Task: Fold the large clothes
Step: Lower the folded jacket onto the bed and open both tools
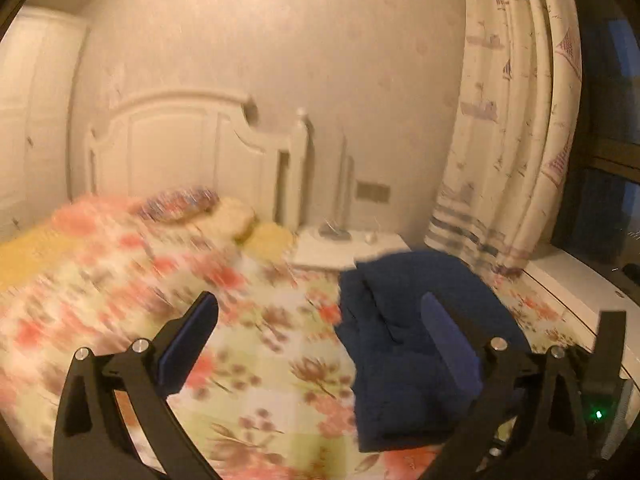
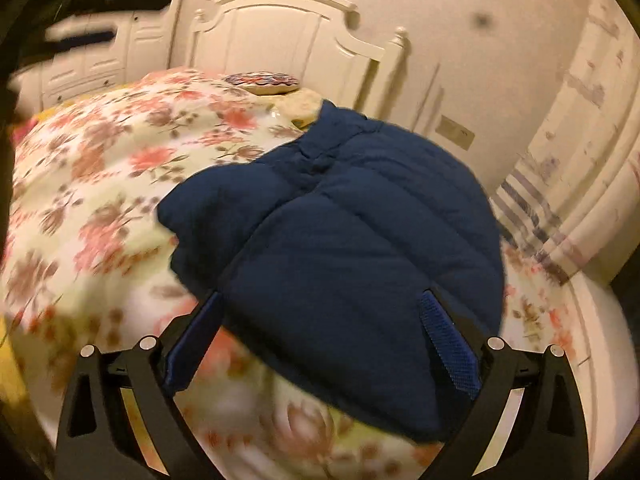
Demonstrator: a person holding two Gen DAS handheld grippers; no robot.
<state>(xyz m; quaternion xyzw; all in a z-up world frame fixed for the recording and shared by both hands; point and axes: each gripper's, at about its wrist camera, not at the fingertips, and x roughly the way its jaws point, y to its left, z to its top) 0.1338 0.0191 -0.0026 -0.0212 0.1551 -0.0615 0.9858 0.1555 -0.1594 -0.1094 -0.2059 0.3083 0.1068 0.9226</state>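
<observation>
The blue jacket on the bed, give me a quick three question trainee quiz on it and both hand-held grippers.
1. True or false: the right hand-held gripper is clamped on the jacket.
2. What does the jacket lie on? A) nightstand B) floral bedspread C) floor
3. In the left wrist view, on which side of the left hand-held gripper is the jacket?

Key:
1. False; its jaws stand wide, pads not pressing the jacket.
2. B, the bedspread.
3. On its right side, behind the right finger.
</observation>
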